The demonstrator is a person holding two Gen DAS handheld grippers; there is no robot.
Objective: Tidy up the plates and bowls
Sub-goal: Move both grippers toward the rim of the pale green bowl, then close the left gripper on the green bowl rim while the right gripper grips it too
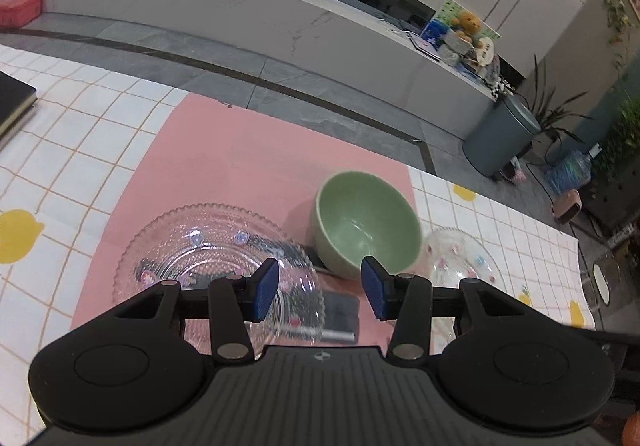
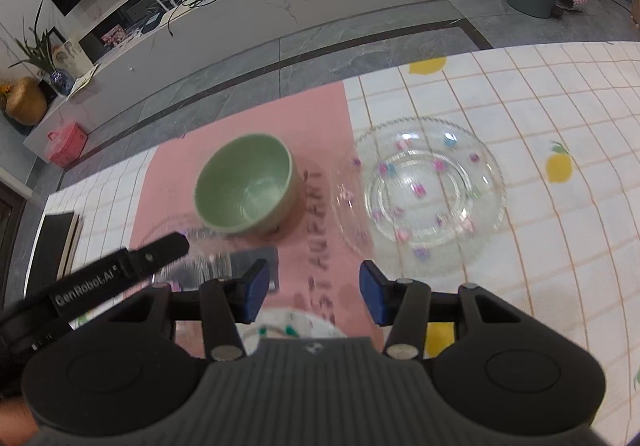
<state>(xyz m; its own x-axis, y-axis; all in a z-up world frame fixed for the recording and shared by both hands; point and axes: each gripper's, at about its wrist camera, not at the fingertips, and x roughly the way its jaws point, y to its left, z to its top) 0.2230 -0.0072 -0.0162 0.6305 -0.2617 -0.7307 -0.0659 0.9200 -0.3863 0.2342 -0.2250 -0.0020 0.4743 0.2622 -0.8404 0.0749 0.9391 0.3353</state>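
Note:
A green bowl stands upright and empty on the pink mat. A clear glass plate with a beaded rim lies left of it, partly under my left gripper, which is open and empty above the mat. A second glass plate stack lies right of the bowl on the checked cloth. My right gripper is open and empty, hovering short of the bowl and that plate. The left gripper's finger shows at the left in the right wrist view.
A dark phone-like slab lies on the mat near the bowl. A black book sits at the table's left. Another dish lies under my right gripper. The table's far edge drops to a grey floor.

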